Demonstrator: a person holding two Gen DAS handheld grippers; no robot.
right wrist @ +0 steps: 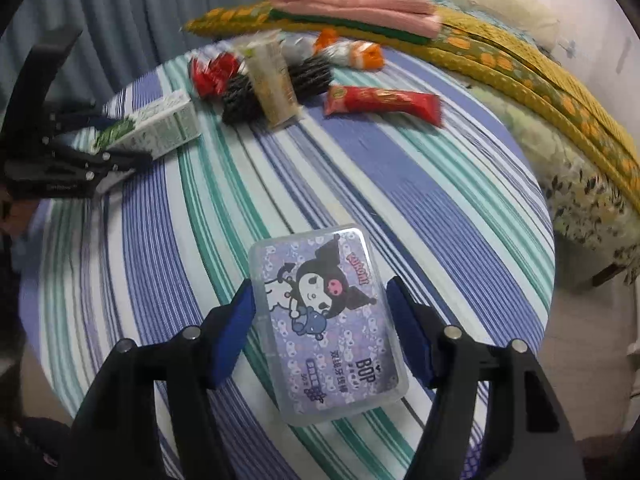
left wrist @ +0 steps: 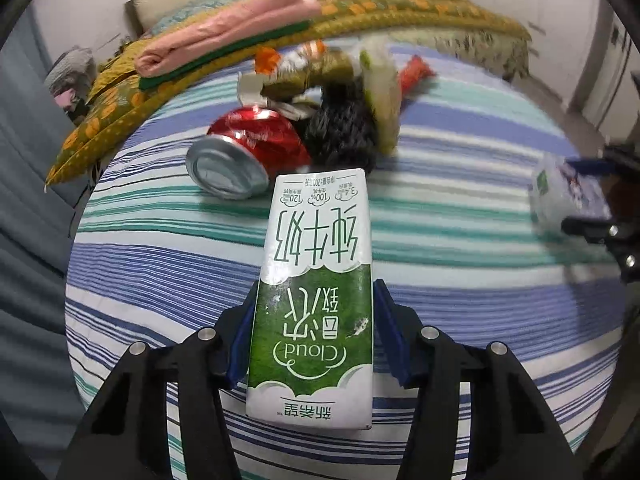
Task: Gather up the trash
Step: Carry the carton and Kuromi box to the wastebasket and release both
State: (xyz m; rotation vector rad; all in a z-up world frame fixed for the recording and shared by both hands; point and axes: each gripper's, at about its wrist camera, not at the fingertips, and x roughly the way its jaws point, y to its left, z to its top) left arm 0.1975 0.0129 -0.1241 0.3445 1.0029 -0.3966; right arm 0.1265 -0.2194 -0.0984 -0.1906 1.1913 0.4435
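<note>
My left gripper is shut on a green-and-white milk carton, held above the striped bed sheet; the carton also shows in the right wrist view. My right gripper is shut on a clear plastic box with a purple cartoon label; the box also shows in the left wrist view. A pile of trash lies ahead: a crushed red can, a black net, a pale wrapper and a long red snack wrapper.
A yellow patterned quilt with folded pink cloth lies along the far side of the bed. Blue-grey curtains hang to the left. The bed's edge and floor are at the right.
</note>
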